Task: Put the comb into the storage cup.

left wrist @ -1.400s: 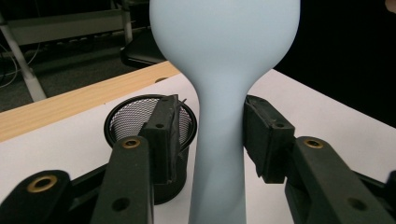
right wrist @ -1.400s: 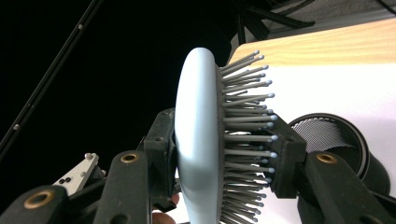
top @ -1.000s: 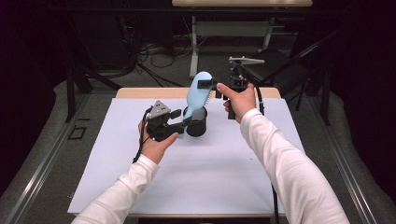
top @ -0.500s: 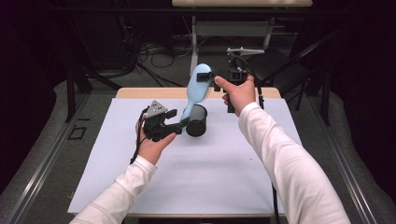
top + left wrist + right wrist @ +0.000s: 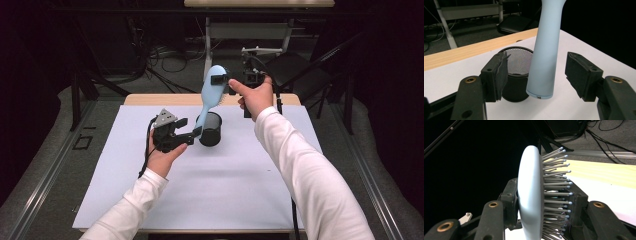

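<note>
Hairbrush (image 5: 210, 95), pale blue, hangs tilted above centre of the frame, its head clamped in the right claw (image 5: 223, 81). Its handle end hovers beside the black mesh cup (image 5: 210, 129), between the left claw's (image 5: 192, 134) spread jaws, on the white worktop (image 5: 235, 190).

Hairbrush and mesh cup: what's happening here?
A person works with two handheld grippers at a white-topped table. The right gripper is shut on the head of a light blue plastic hairbrush, one jaw on its smooth back, the other on the bristle side. The brush hangs handle-down beside a black wire-mesh cup, its end above the tabletop. The left gripper is open, its jaws on either side of the handle and clear of it.
</note>
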`<act>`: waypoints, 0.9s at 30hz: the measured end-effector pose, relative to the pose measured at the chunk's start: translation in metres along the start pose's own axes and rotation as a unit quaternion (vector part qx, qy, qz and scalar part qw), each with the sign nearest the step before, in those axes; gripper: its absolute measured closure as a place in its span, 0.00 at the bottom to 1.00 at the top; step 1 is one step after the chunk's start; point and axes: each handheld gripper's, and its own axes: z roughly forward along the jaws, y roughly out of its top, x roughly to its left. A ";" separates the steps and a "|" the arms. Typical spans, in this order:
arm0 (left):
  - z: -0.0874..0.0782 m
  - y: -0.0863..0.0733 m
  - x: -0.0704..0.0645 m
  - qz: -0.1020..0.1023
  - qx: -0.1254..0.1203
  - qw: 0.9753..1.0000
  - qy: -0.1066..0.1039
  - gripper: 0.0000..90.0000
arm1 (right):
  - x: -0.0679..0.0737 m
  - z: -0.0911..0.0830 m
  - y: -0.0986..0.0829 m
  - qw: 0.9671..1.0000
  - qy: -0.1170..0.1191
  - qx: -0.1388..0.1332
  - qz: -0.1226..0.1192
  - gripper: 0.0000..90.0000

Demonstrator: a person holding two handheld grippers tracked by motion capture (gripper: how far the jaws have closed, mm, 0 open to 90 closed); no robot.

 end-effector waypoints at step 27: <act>-0.006 -0.008 0.014 -0.007 0.023 0.999 0.044 0.23 | 0.014 0.001 0.013 0.996 -0.058 -0.019 -0.064 0.58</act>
